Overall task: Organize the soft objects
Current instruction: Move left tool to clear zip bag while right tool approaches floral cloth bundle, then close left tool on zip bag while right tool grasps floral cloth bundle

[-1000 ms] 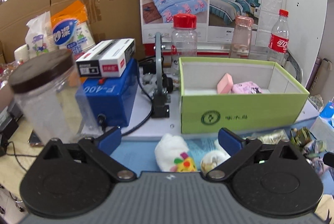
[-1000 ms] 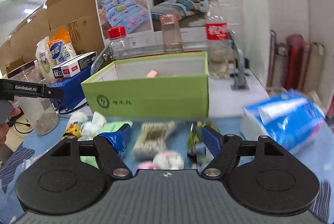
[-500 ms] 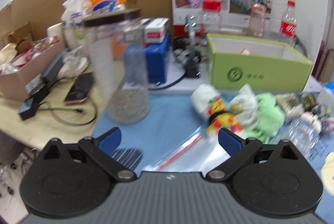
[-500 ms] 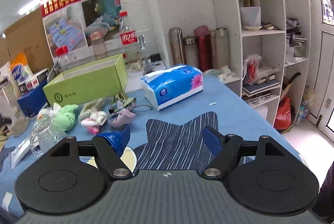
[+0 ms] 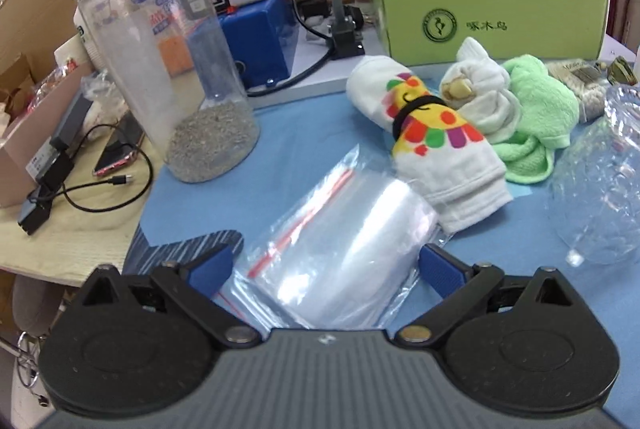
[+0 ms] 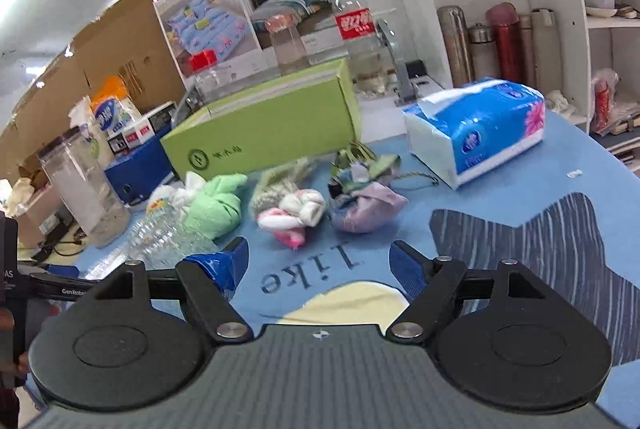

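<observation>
On the blue tablecloth [image 5: 304,149], directly ahead of the left gripper [image 5: 326,269], lies a clear zip-top plastic bag with a red seal line [image 5: 340,245]; the gripper's blue-tipped fingers [image 5: 440,271] stand wide apart on either side of the bag's near end, and whether they touch it is hard to tell from this angle. Just beyond the bag sits a rolled white sock with a yellow, red and purple pattern bound by a black band [image 5: 428,133], touching a bundled white sock [image 5: 476,93] and a crumpled light green cloth [image 5: 540,109]. A crinkled clear plastic bottle [image 5: 600,181] lies to the right of these. A tall clear plastic jar with a dark lid and grey granules at its bottom [image 5: 160,61] stands upright at the cloth's left edge. Behind the soft things stands a lime green cardboard box [image 5: 492,17].

The right gripper [image 6: 320,265] hangs over the cloth with its fingers spread and nothing between them. Ahead of it lie a pink and white sock bundle [image 6: 294,215] and a lilac fabric pouch [image 6: 366,207], near each other, with a blue tissue pack [image 6: 480,129] well to the right.
</observation>
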`<state>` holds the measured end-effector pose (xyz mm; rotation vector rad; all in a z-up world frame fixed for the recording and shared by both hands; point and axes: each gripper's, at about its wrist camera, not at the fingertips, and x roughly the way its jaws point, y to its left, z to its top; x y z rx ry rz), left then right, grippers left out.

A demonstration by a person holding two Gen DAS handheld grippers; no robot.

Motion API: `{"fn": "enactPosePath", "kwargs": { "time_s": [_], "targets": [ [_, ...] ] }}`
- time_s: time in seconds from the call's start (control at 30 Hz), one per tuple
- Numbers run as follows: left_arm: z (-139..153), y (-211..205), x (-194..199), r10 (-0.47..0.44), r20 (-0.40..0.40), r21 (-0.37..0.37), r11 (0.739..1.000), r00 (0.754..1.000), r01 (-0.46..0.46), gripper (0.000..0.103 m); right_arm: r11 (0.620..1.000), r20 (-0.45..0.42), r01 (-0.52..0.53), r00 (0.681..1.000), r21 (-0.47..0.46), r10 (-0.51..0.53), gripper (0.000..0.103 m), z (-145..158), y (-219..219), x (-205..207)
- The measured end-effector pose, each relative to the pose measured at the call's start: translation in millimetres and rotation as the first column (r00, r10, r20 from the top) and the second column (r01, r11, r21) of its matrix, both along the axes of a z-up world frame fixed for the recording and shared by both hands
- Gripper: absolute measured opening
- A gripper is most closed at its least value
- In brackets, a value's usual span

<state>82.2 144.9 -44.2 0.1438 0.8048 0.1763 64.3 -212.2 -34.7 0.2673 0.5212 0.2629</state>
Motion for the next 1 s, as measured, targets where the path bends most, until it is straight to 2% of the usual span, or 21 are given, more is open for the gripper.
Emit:
{"fn": "enactPosePath", "kwargs": {
  "time_s": [0.13,0.2,0.33,0.57,0.73,0.8,0.9,1.0],
  "targets": [
    [0.5,22.7,2.8,0.066,-0.015,-0.064,0.996,0.998,-0.067,0.099,0.999,-0.039,0.031,0.999,-0.008,-0.031,0.064,-10.5,-6.4,4.6],
    [-0.7,27.2,3.1,0.07,-0.017,-0.099,0.993,0.997,-0.072,0.099,1.0,-0.049,0.027,0.998,-0.007,-0.027,0.064,-12.5,-4.5,12.1],
    [-1.1,25.4,6.0,0.064,-0.025,-0.116,0.991,0.998,-0.066,0.099,0.998,-0.028,-0.008,1.0,-0.057,0.007,0.064,-8.0,8.5,32.6],
    [-2.4,28.5,14.6,0.064,-0.04,-0.177,0.982,0.997,-0.07,0.099,0.983,0.005,0.101,0.995,-0.15,-0.102,0.065,-1.8,8.8,84.1],
    [-2.6,27.8,17.6,0.061,-0.042,-0.186,0.98,0.997,-0.068,0.099,0.979,-0.097,0.109,0.987,-0.172,-0.127,0.065,-24.8,9.6,116.6],
    [-2.8,28.0,17.2,0.055,-0.041,-0.185,0.981,0.998,-0.062,0.099,0.974,-0.081,0.128,0.986,-0.187,-0.145,0.065,-29.1,4.2,109.1],
    [-3.2,28.0,17.3,0.04,-0.039,-0.19,0.981,0.998,-0.046,0.099,0.956,-0.082,0.22,0.968,-0.193,-0.239,0.066,-29.5,-14.8,92.0],
    [-2.8,25.0,18.2,0.012,-0.04,-0.179,0.984,0.999,-0.019,0.099,0.966,-0.074,0.152,0.982,-0.211,-0.171,0.066,-23.7,-16.2,81.9]
  ]
}}
